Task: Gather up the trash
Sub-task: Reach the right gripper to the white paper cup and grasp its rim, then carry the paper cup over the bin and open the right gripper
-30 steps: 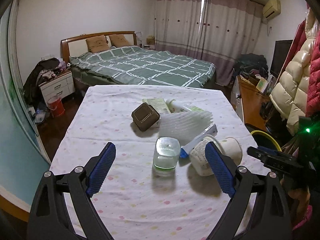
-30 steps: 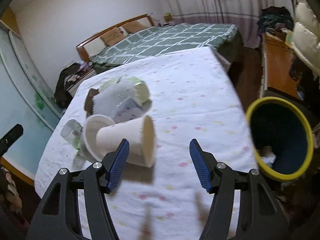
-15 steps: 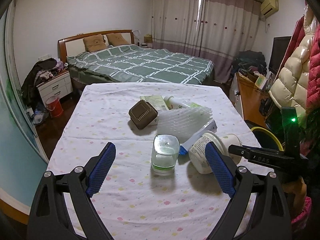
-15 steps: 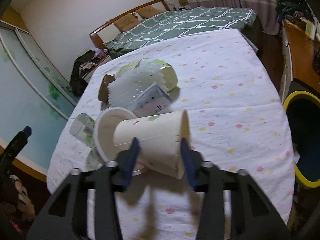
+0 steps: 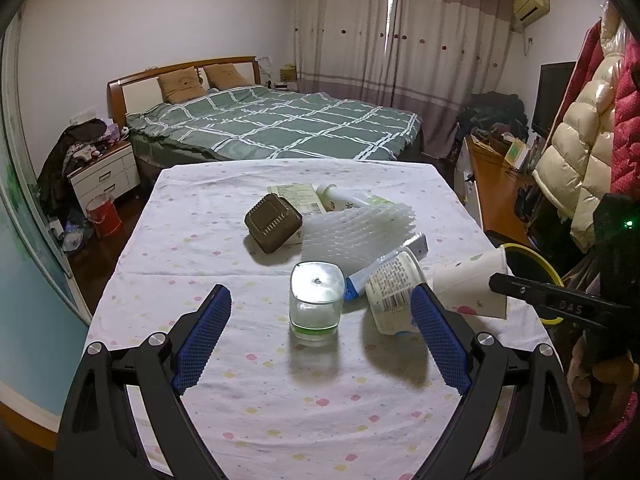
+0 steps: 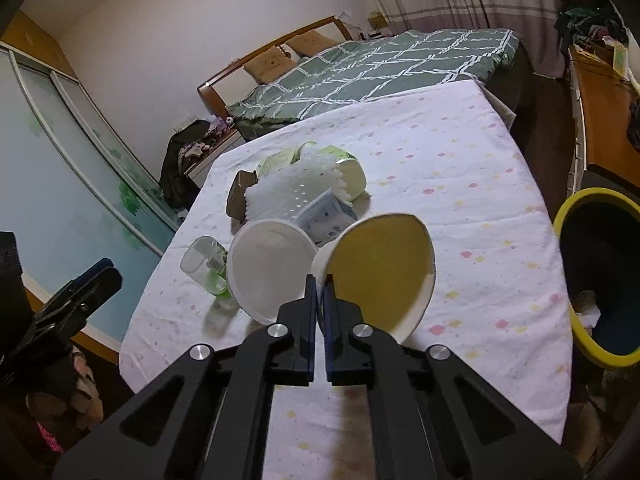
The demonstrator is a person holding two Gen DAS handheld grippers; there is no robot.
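The right tongs have just been closing and now pinch the wall of a paper cup, one finger inside its rim and one outside, so the cup is flattened and its yellowish inside faces them. The cup looks lifted just clear of the table. Pressed against its left side lies a white plastic tub on its side, open mouth toward the right tongs. Beyond them sit a blue-printed packet and a white foam net. To the right of the right tongs, off the table edge, stands a yellow-rimmed bin. The left tongs hang spread wide above the table with nothing in them; a small glass jar stands between their fingers, untouched, and a brown box lies farther ahead.
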